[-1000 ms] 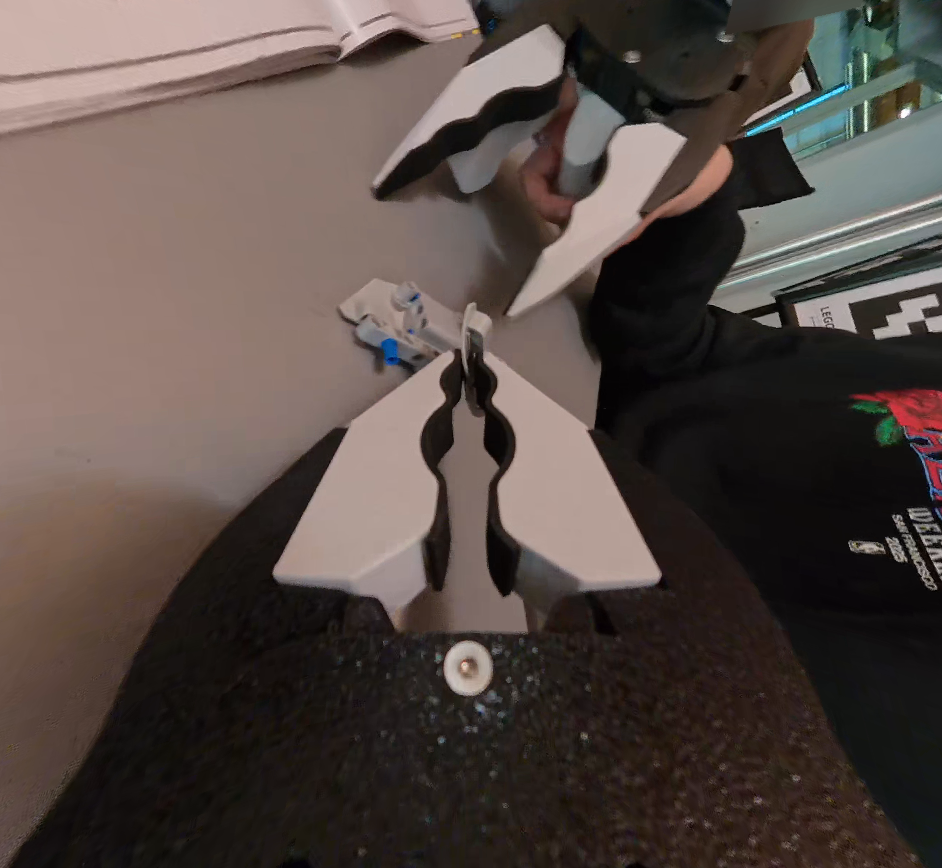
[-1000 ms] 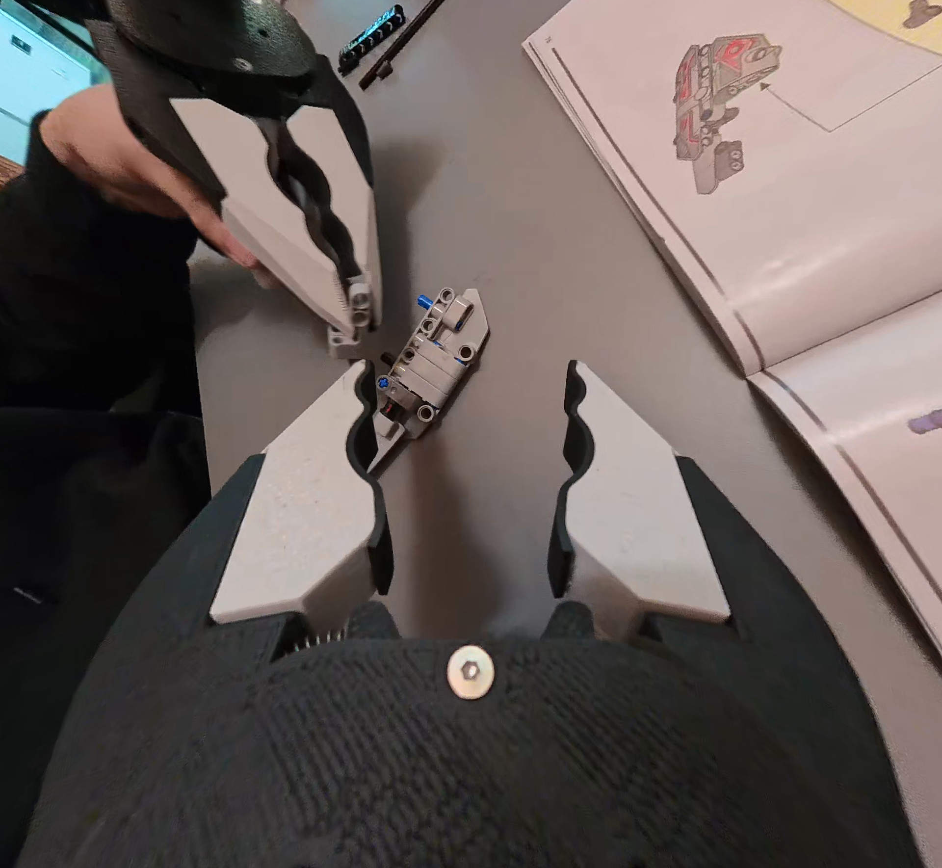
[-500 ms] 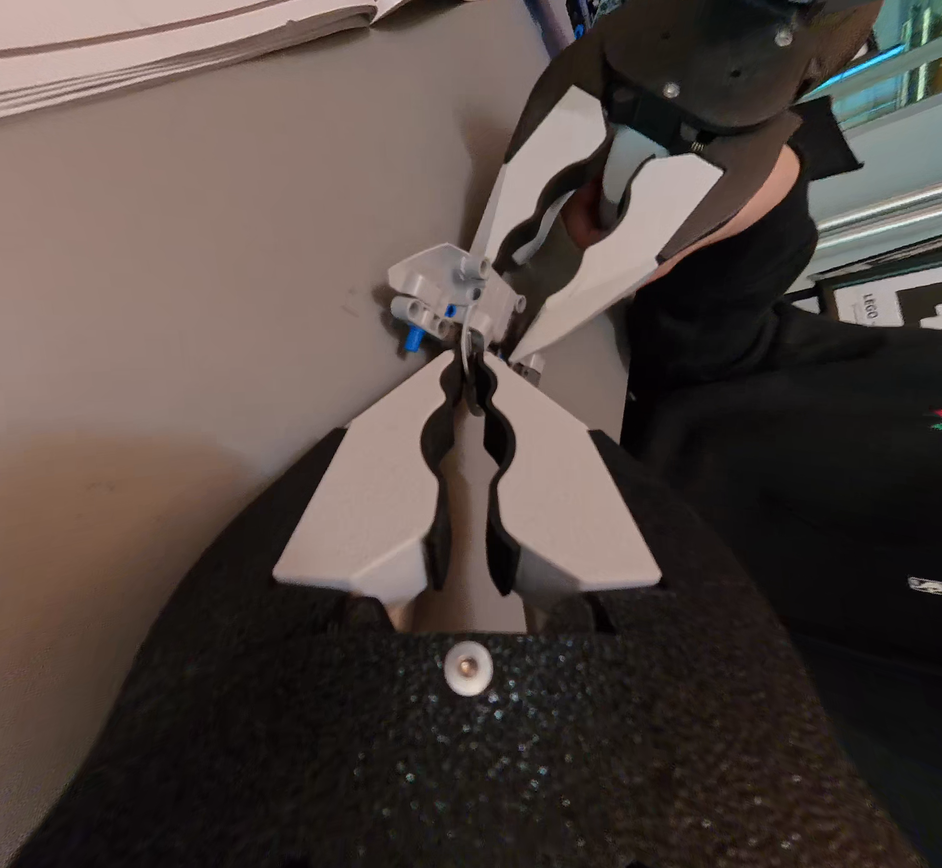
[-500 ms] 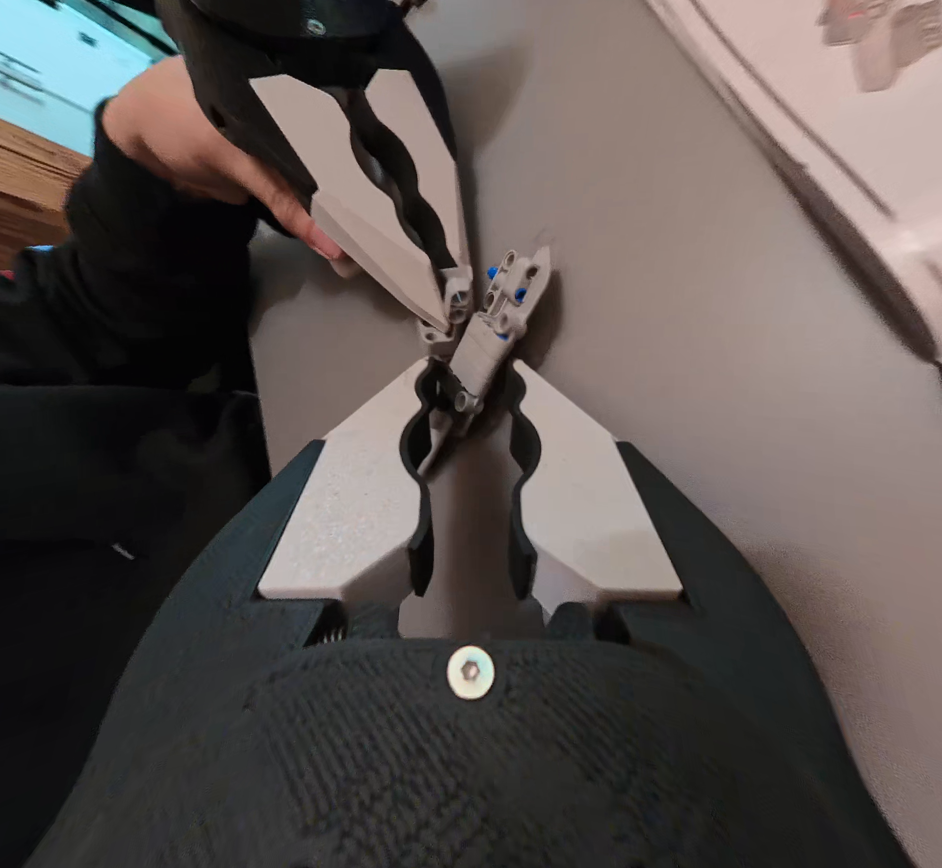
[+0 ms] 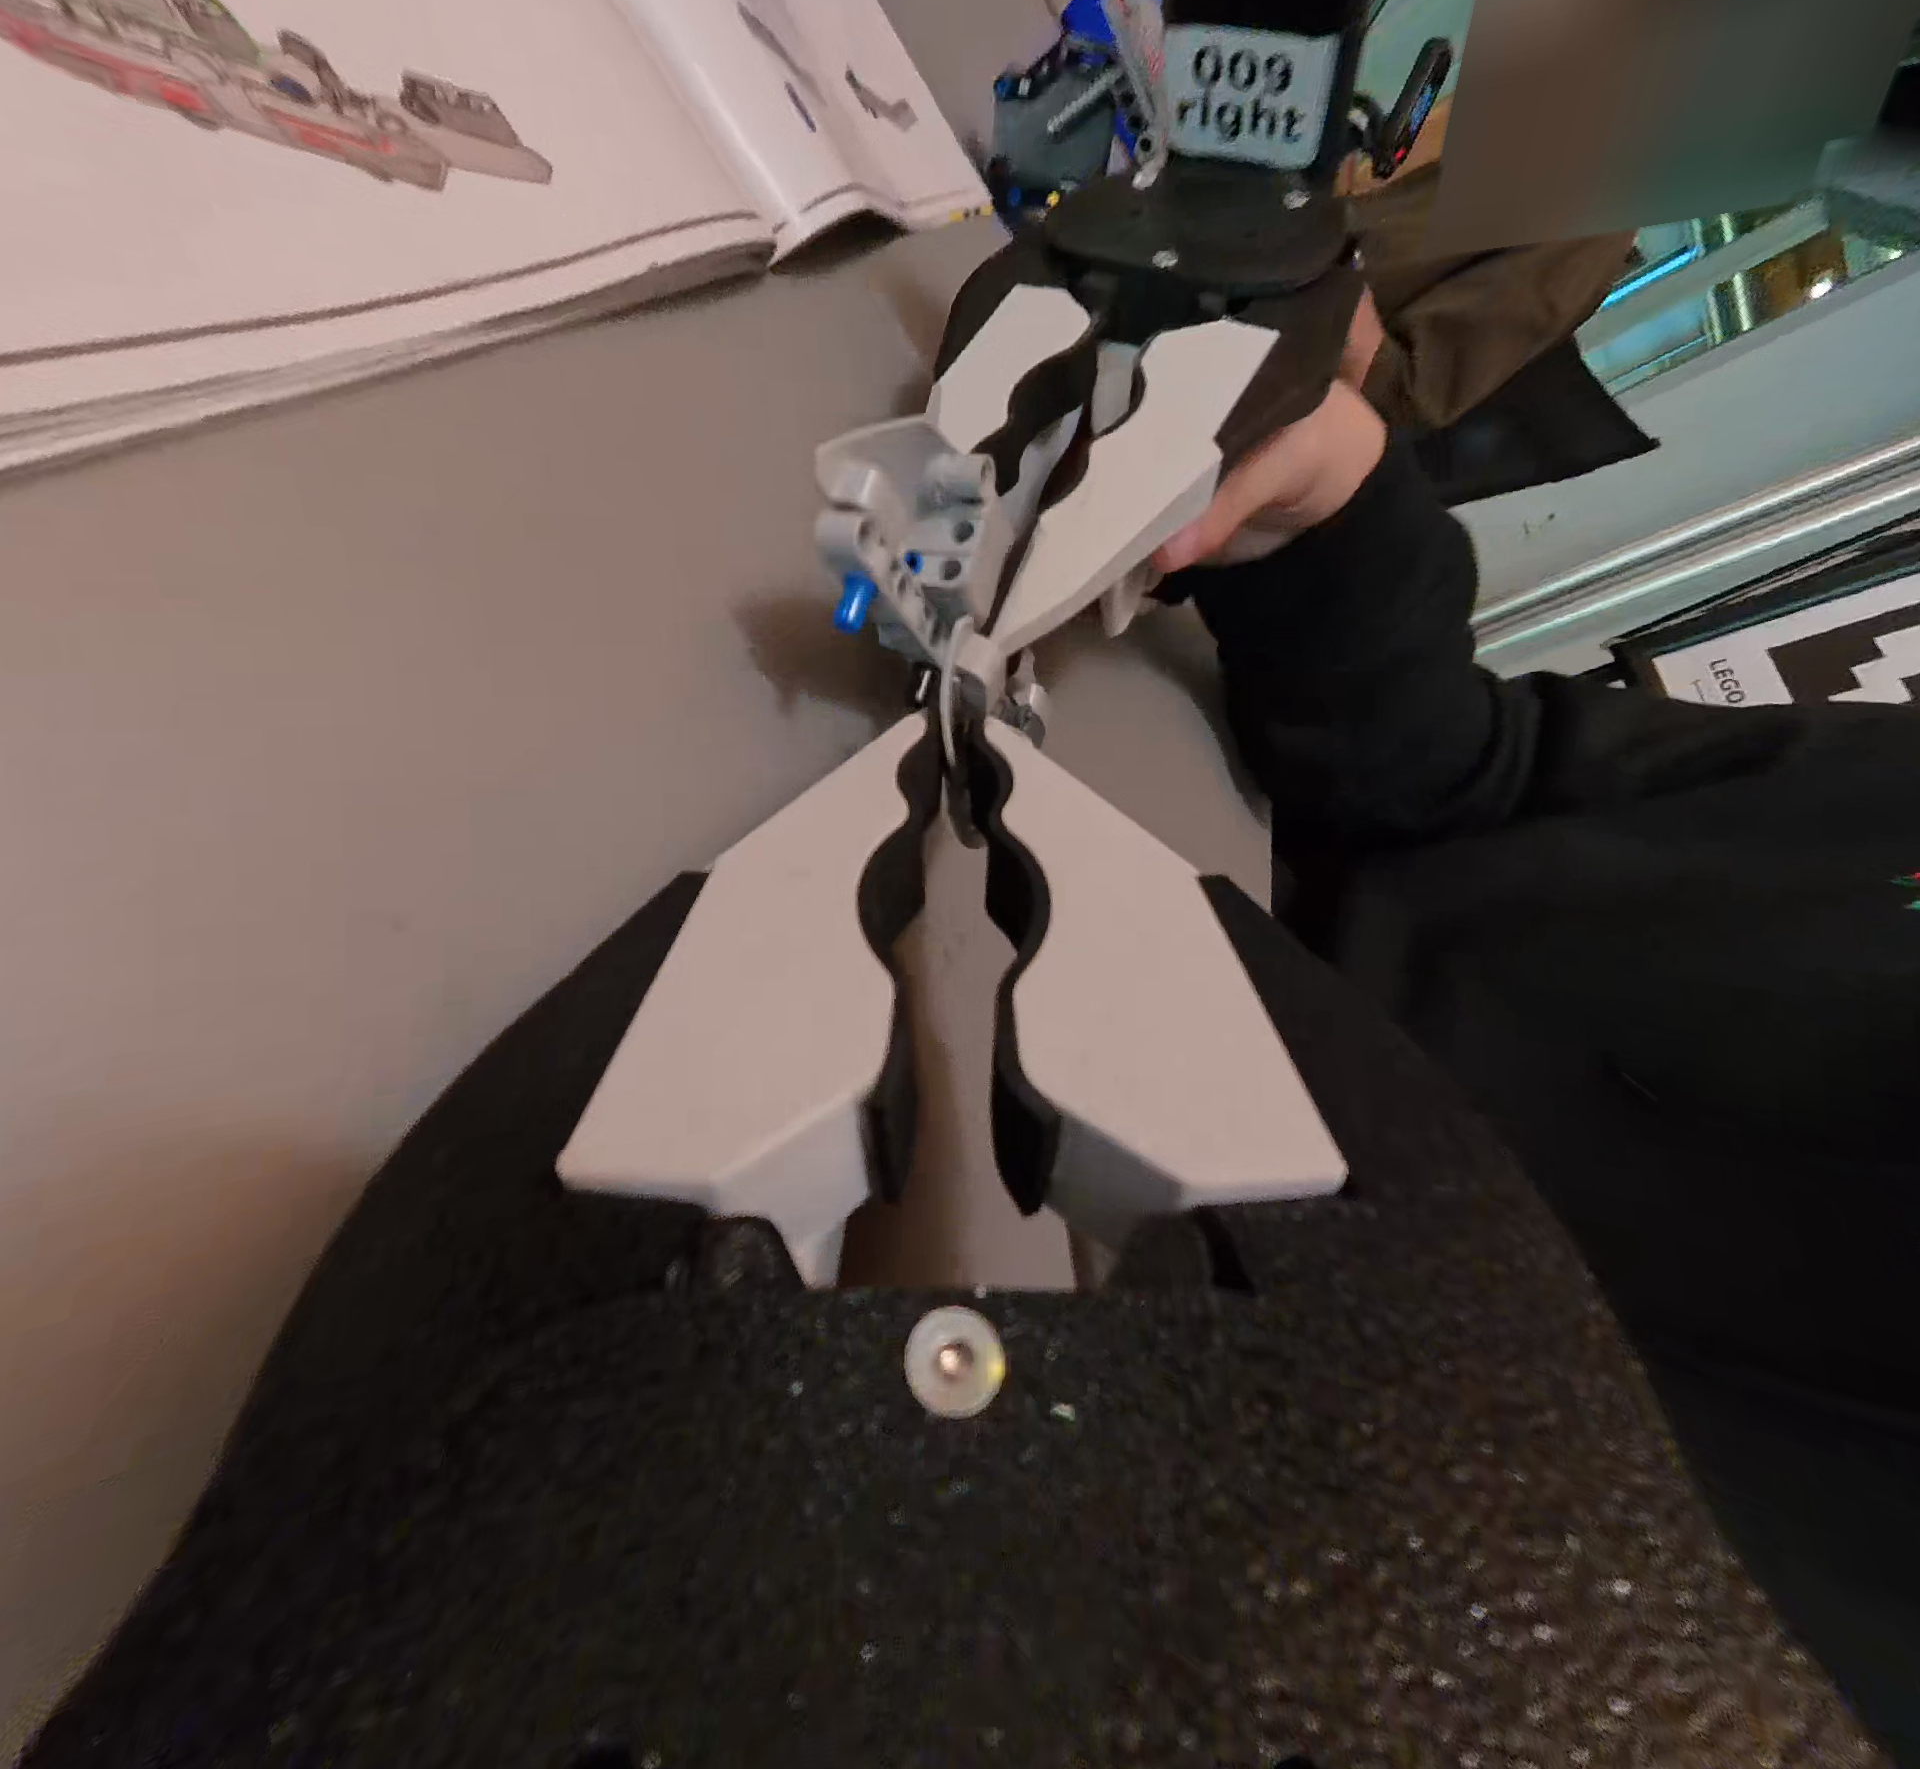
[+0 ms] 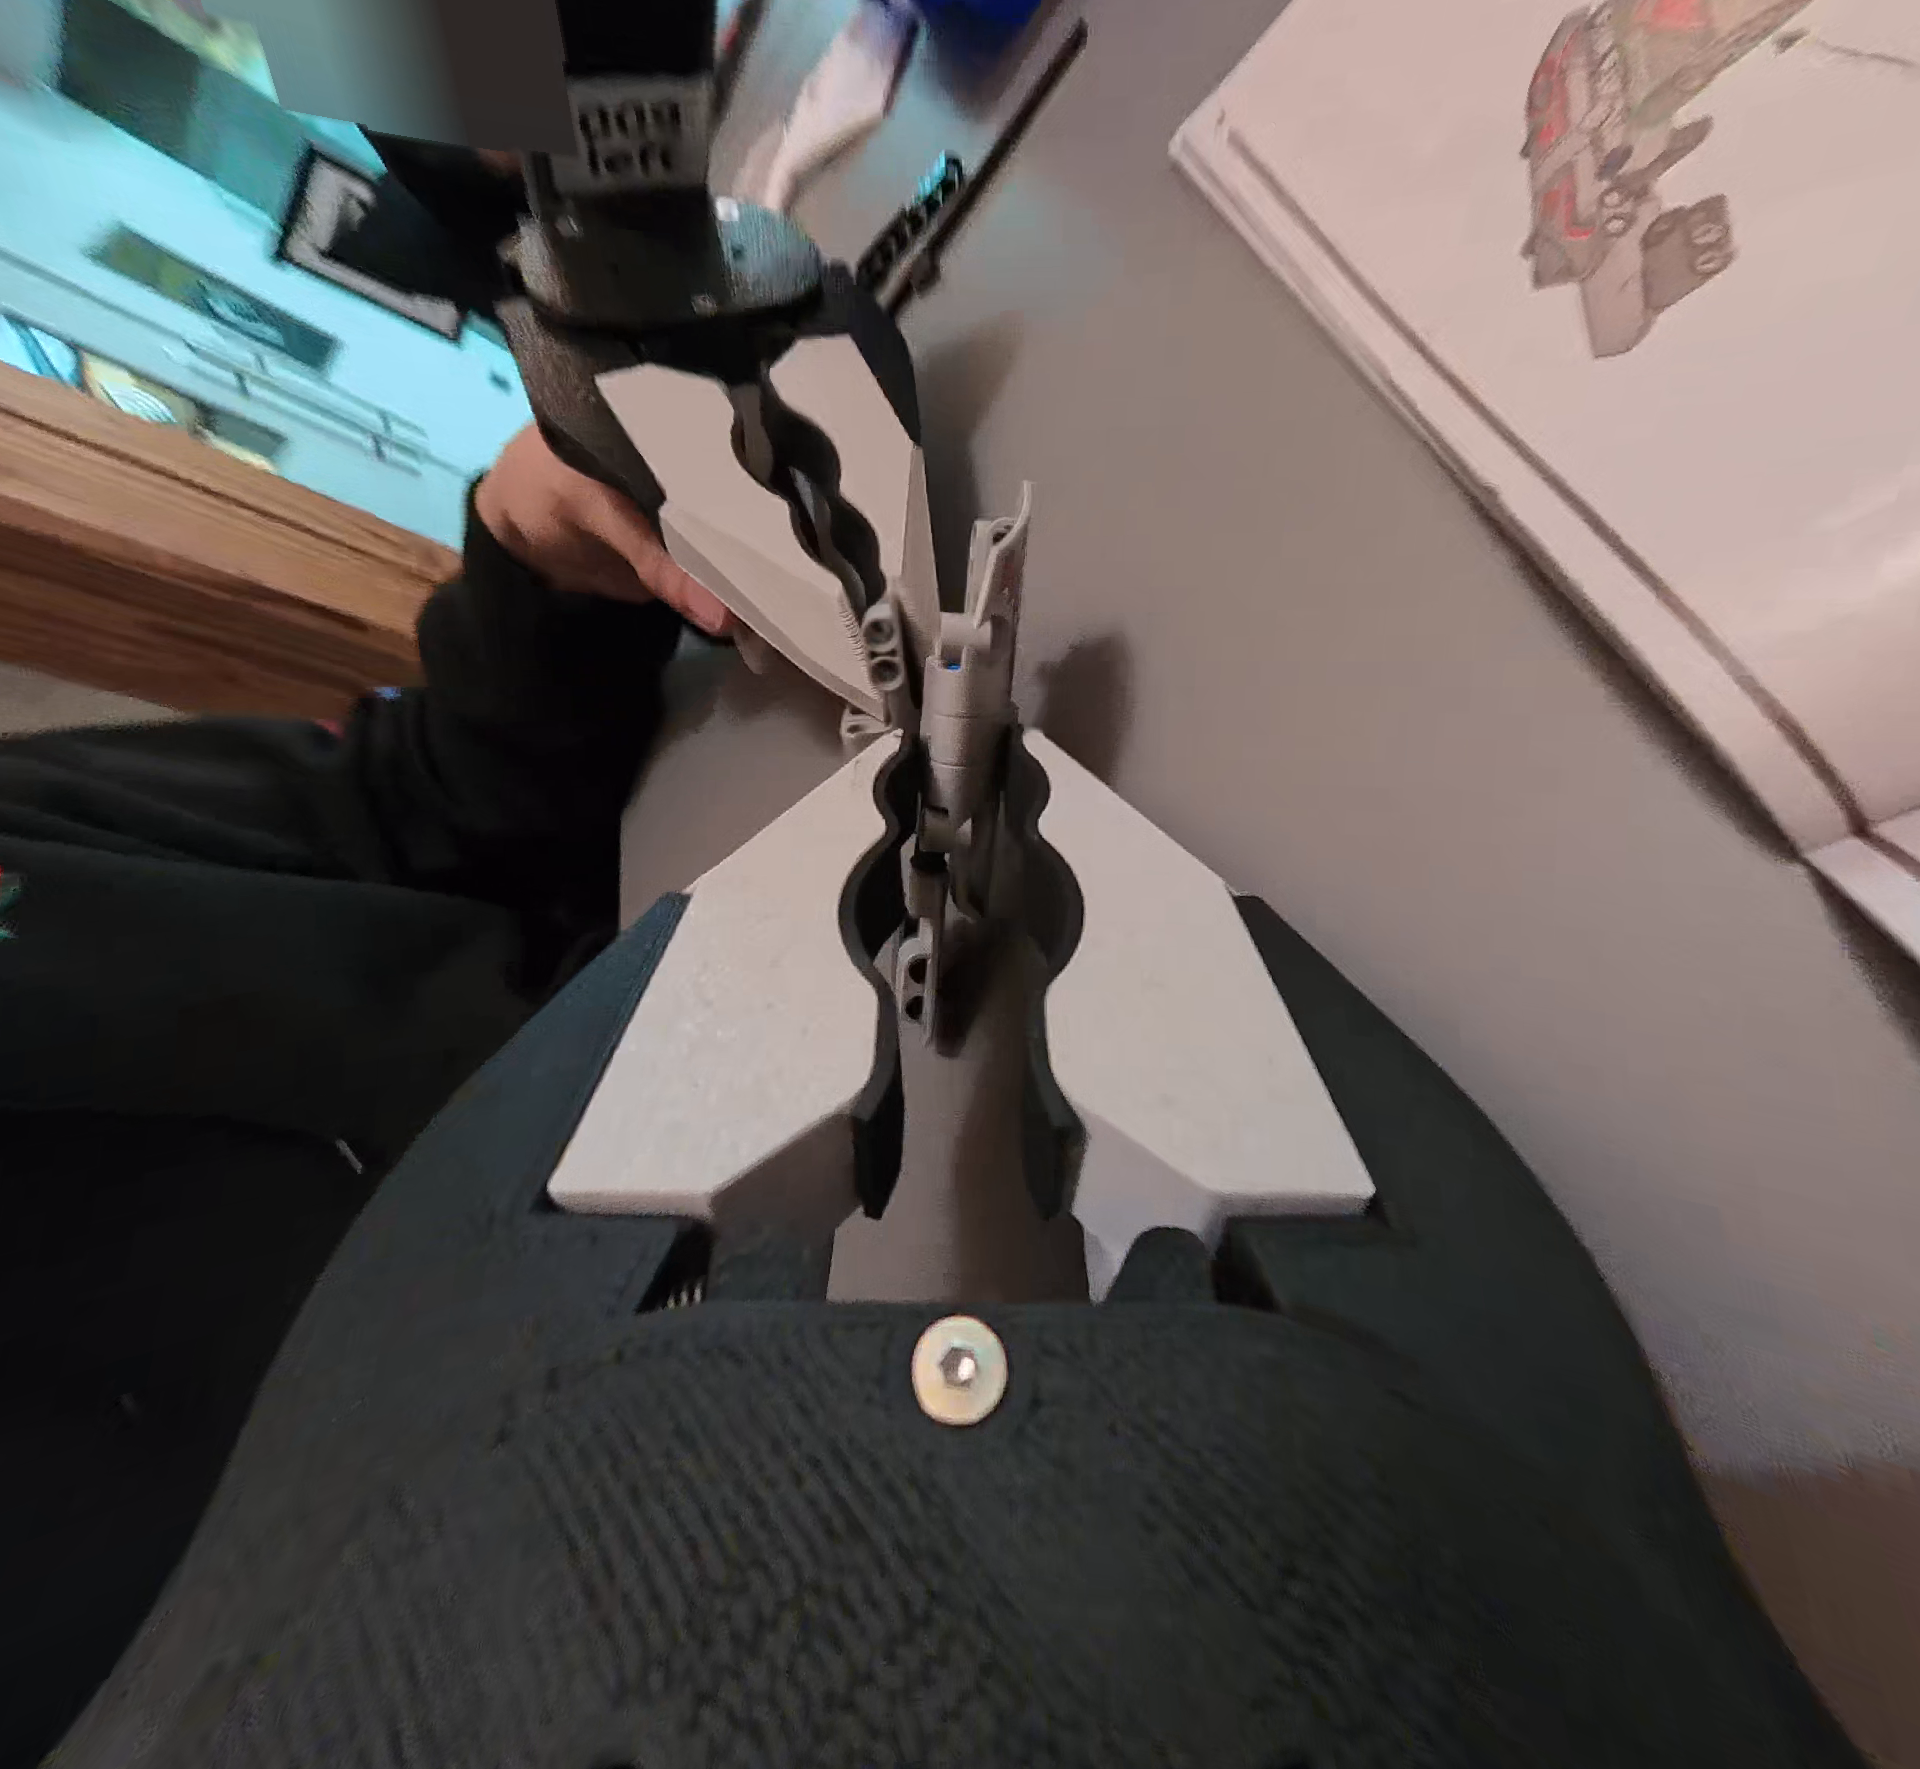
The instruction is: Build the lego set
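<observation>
Holding both parts off the grey counter [image 5: 416,680]: right gripper [image 6: 951,763] is clamped on the grey sub-assembly [image 6: 961,680], held edge-on between its pads; left gripper [image 5: 951,732] is pinched on a small grey beam [image 6: 881,654], tip to tip with the assembly. Instruction book [image 6: 1558,265] lies open at the far side. My read: light, rigid plastic, slick faces, pins pop loose if twisted. Best grip is across the flat sides near the middle, clear of the blue pin [image 5: 852,605], pushing straight in.
</observation>
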`<state>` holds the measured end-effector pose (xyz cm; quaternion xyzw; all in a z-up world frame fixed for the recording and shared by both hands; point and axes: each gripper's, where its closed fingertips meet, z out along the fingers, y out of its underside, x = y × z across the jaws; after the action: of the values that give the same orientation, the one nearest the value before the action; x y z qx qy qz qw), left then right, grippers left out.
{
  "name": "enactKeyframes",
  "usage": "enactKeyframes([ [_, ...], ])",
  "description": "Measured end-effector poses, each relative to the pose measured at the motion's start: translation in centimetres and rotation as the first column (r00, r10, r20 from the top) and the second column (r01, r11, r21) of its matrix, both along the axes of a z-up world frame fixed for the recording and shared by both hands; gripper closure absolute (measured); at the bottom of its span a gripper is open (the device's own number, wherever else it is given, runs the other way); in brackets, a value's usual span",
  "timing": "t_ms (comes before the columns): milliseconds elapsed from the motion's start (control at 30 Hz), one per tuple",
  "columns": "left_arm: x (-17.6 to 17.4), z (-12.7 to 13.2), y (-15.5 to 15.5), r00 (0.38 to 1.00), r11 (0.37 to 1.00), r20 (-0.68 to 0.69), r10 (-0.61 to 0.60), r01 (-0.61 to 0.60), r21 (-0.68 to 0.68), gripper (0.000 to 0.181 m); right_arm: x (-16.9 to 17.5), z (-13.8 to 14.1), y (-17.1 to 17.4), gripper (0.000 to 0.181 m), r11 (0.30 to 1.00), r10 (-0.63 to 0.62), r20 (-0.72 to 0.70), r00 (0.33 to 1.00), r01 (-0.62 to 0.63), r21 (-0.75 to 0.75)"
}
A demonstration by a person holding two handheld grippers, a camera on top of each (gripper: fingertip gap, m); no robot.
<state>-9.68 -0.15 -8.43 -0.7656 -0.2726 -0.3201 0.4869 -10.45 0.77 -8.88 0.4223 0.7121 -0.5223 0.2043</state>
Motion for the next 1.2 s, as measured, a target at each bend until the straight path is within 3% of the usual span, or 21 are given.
enactKeyframes([
  [100, -0.2, 1.3, -0.1, 0.998, 0.998, -0.069, -0.004, 0.009, 0.062, 0.18, -0.8, 2.3, 0.3, 0.167, 0.985, -0.088, -0.057, 0.995, 0.078, -0.154],
  [267, 0.4, 4.5, 0.8, 0.996, 0.98, -0.089, -0.017, 0.034, 0.194, 0.18, -1.8, 8.1, 1.6, 0.167, 0.866, -0.253, -0.158, 0.954, 0.151, -0.477],
  [500, -0.7, 6.5, 1.6, 0.991, 0.964, -0.116, 0.063, -0.03, 0.264, 0.18, -1.6, 9.3, 1.7, 0.168, 0.831, -0.289, -0.222, 0.931, 0.129, -0.54],
  [633, -0.8, 6.5, 0.9, 0.997, 0.972, -0.064, 0.038, -0.022, 0.235, 0.18, -0.8, 9.2, 1.4, 0.168, 0.865, -0.265, -0.315, 0.911, 0.08, -0.495],
  [800, -1.0, 5.2, 0.7, 0.998, 0.987, -0.059, 0.009, 0.001, 0.161, 0.18, 0.1, 7.5, 0.7, 0.168, 0.965, -0.137, -0.463, 0.875, 0.013, -0.261],
  [1200, -0.5, 3.2, 1.6, 0.993, 0.993, -0.114, -0.017, 0.03, 0.11, 0.18, 1.0, 5.4, 0.5, 0.165, 0.99, -0.031, -0.422, 0.906, -0.029, -0.134],
])
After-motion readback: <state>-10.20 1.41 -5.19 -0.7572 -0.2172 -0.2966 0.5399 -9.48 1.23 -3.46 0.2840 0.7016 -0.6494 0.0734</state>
